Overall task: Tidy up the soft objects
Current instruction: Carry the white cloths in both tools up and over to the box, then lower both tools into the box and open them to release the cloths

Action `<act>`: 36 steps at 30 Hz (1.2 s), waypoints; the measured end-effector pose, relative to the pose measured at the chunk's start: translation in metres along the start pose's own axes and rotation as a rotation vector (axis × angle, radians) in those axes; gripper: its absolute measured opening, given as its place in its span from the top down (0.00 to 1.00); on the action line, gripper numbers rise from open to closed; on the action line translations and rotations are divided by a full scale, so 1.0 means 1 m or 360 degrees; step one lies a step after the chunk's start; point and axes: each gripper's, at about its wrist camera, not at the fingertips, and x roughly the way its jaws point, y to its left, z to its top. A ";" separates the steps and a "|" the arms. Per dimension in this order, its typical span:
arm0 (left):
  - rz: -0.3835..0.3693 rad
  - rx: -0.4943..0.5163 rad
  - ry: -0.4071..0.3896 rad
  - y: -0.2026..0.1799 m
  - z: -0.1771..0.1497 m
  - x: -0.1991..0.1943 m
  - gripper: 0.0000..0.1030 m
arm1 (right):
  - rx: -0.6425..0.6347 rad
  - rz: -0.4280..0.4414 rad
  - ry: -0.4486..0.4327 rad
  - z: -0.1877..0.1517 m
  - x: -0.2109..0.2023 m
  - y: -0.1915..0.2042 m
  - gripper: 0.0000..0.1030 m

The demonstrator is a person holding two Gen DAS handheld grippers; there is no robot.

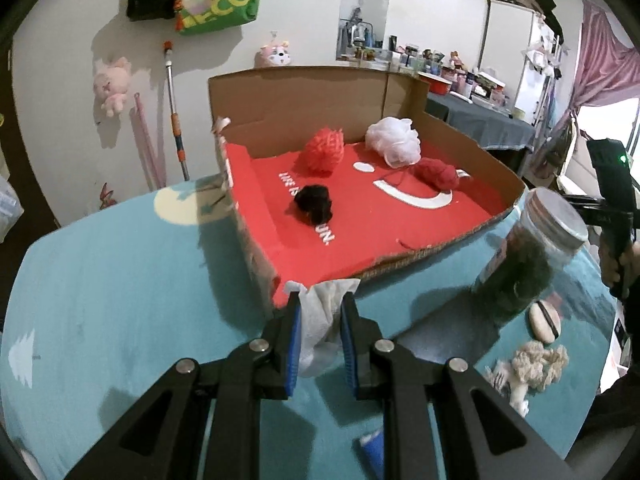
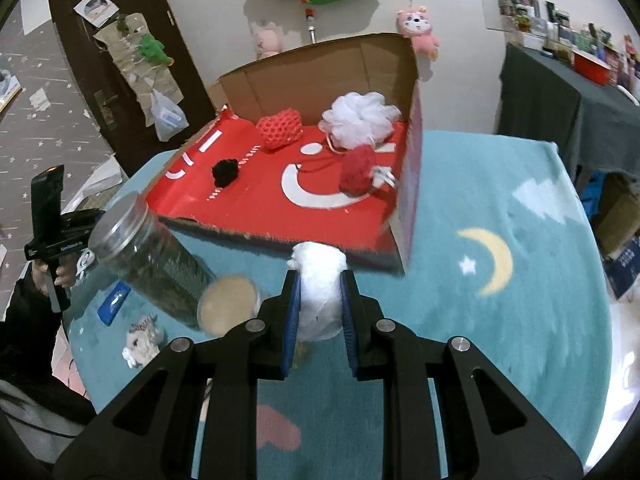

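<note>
My left gripper is shut on a crumpled white tissue, held just in front of the near corner of the cardboard box. My right gripper is shut on a white fluffy ball near the box's front edge. On the box's red floor lie a red mesh puff, a white bath pouf, a red yarn ball and a black pompom. The same red mesh puff, white pouf, red yarn ball and black pompom show in the right wrist view.
A lidded glass jar with dark contents stands right of the box on the teal blanket. Near it lie a beige pad, a cream rope toy and a blue item. The jar and a round beige puff are left of my right gripper.
</note>
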 end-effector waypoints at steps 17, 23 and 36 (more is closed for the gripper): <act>-0.0042 0.0121 0.0233 -0.043 0.095 0.077 0.82 | -0.0230 0.0077 0.0163 0.101 0.072 0.029 0.82; 0.0012 0.0172 0.0327 -0.052 0.118 0.112 0.81 | -0.0236 0.0014 0.0316 0.134 0.122 0.029 0.82; 0.0014 0.0157 0.0507 -0.052 0.134 0.176 0.81 | -0.0205 -0.0102 0.0555 0.151 0.192 0.020 0.82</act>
